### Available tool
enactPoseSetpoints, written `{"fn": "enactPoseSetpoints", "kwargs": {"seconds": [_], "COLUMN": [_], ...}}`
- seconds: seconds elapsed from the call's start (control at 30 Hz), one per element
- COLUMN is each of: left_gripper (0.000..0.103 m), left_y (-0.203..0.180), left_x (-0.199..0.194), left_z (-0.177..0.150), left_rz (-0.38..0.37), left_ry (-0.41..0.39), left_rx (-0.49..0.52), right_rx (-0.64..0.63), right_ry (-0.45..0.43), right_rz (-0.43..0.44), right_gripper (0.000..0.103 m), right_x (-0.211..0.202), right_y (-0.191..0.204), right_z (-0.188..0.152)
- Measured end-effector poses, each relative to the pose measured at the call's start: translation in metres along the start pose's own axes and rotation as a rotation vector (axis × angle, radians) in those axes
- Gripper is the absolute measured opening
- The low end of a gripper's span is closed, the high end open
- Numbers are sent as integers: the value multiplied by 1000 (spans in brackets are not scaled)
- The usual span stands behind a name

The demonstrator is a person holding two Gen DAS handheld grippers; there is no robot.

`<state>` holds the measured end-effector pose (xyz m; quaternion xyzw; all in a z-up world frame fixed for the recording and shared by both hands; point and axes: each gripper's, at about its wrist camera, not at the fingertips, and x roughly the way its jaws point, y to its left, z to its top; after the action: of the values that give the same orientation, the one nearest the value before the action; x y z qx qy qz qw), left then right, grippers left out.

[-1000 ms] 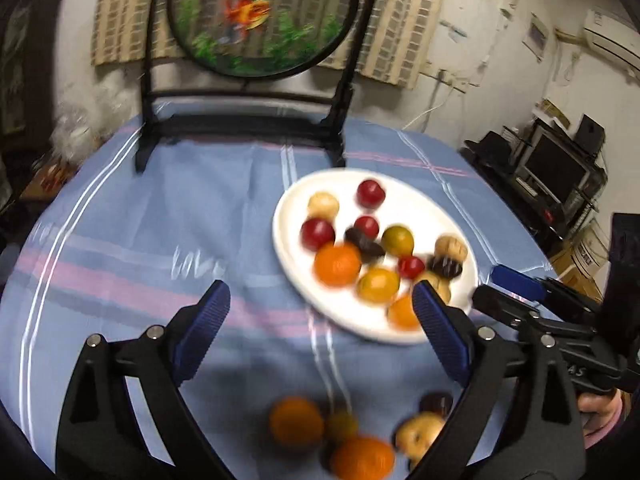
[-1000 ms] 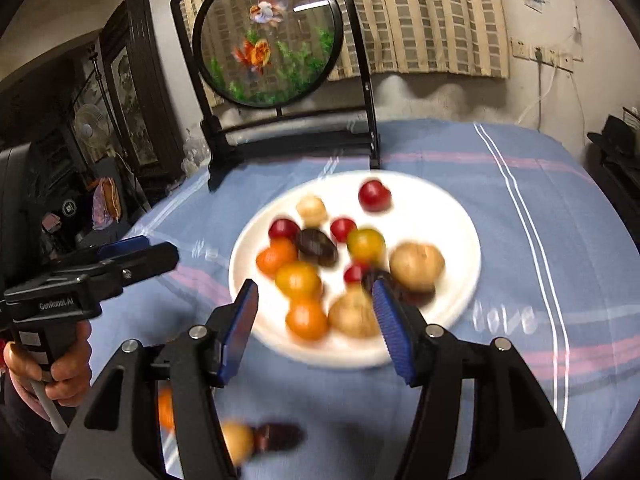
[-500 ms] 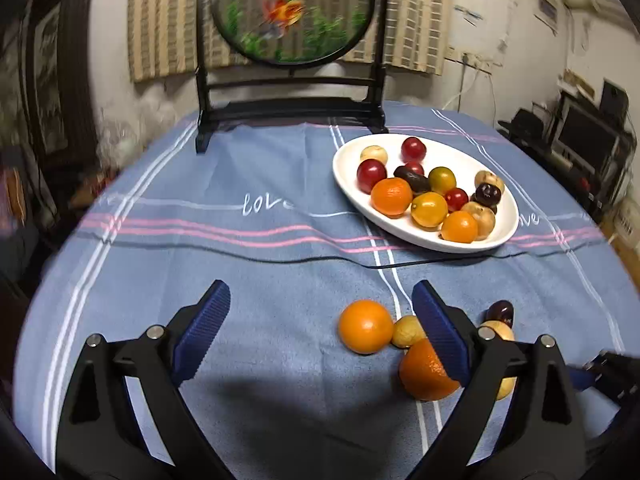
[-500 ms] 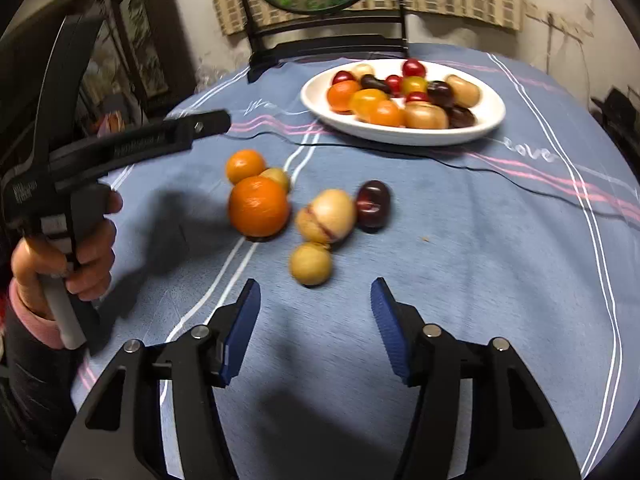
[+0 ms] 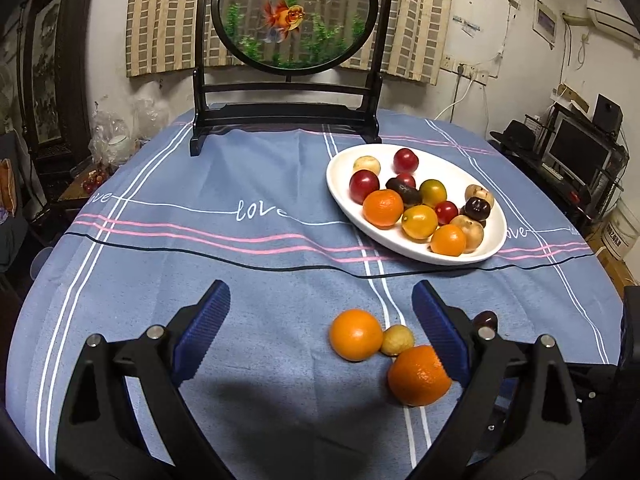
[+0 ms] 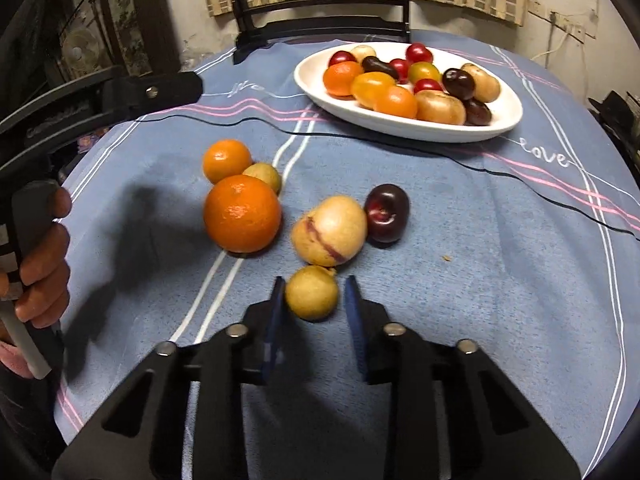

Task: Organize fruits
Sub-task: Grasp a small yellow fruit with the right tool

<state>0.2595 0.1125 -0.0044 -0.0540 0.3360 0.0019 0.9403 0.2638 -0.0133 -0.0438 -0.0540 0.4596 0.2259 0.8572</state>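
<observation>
White "love" repeats on the blue tablecloth [image 5: 256, 208] (other lettering probably unreadable).

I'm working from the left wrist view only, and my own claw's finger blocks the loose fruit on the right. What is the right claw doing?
Observer: The right claw is closing around a small yellow fruit, which sits between its pads on the blue tablecloth.
Operator: Is any loose fruit hidden from me?
Observer: Yes, a pale striped fruit lies just beyond that one, touching the dark plum.
Operator: Does the big orange touch the striped one?
Observer: No, a strip of tablecloth shows between the big orange and it.
</observation>
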Motion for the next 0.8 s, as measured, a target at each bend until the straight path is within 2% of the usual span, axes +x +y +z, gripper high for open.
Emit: {"fn": "enactPoseSetpoints", "kwargs": {"seconds": [0.17, 0.27, 0.37, 0.43, 0.57, 0.67, 0.8], "left_gripper": [94, 91, 86, 82, 66, 46, 46], "left_y": [-1, -8, -21, -37, -61, -63, -61], "left_x": [-2, -10, -26, -25, -11, -1, -2], "left_z": [-1, -8, -21, -33, -48, -52, -54], "left_rz": [-10, -26, -130, -171, -134, -129, -146], "left_ry": [3, 4, -30, -7, 49, 93, 100], "left_rx": [21, 97, 184, 269, 400, 412, 403], "right_rx": [19, 105, 212, 231, 252, 288, 309], "right_ry": [-21, -57, -123, -144, -151, -172, -181], "right_rz": [10, 37, 53, 66, 97, 115, 128], "right_gripper": [26, 26, 26, 26, 26, 26, 26], "right_x": [-11, -26, -42, -45, -45, -47, -47], "right_y": [-6, -30, -56, -62, -68, -76, -80], "right_z": [-10, -22, -31, -34, -32, -31, -32]}}
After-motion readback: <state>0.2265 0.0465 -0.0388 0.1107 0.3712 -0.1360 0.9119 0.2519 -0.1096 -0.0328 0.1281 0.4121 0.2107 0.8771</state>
